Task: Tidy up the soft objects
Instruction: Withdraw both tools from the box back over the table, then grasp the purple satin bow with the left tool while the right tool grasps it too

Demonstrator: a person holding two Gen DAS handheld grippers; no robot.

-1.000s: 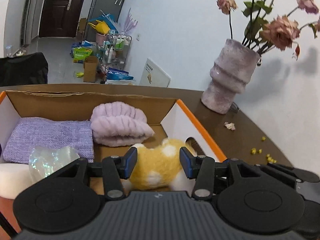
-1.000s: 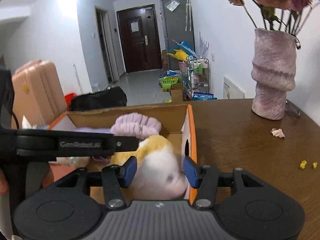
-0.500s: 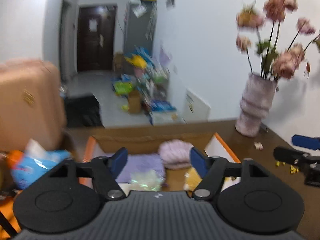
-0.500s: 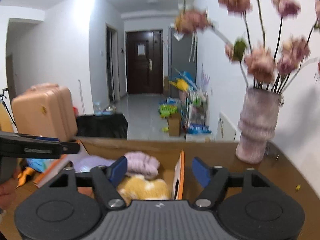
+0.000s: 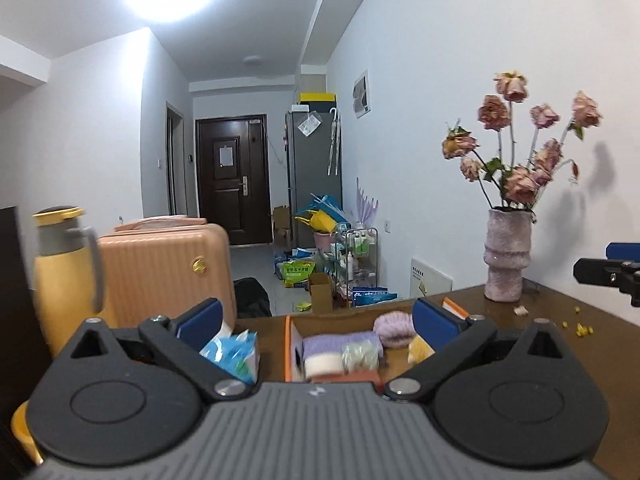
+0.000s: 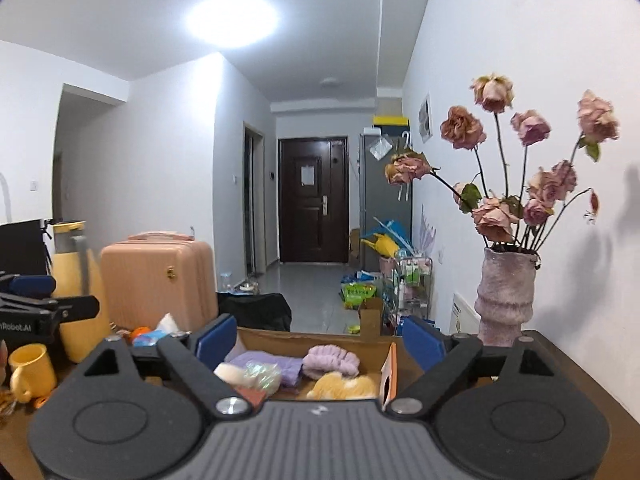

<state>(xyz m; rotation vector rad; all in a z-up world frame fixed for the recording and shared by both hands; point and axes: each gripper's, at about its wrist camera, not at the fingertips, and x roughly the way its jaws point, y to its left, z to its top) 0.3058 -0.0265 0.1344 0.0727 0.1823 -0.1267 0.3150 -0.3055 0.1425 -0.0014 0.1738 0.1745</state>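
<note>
An orange-edged cardboard box (image 5: 289, 344) (image 6: 391, 364) sits on the brown table. Inside it lie a yellow and white plush toy (image 6: 344, 386) (image 5: 419, 349), a lilac fluffy headband (image 6: 330, 360) (image 5: 393, 325), a folded purple cloth (image 6: 266, 362) (image 5: 340, 342), a white sponge (image 5: 322, 364) (image 6: 226, 372) and a shiny clear pouch (image 5: 360, 354) (image 6: 262, 376). My left gripper (image 5: 316, 320) and my right gripper (image 6: 318, 336) hang back from and above the box. Both pairs of jaws are opening wide, with nothing between them.
A lilac vase of dried roses (image 5: 506, 256) (image 6: 506, 292) stands at the table's far right by the wall. A yellow flask (image 5: 66, 268) (image 6: 76, 284), a yellow mug (image 6: 32, 368) and a blue packet (image 5: 234, 350) stand left of the box. A pink suitcase (image 6: 158, 280) is behind.
Both grippers let go of the plush toy, opened wide and drew back and up from the box. The toy now lies in the box's right side.
</note>
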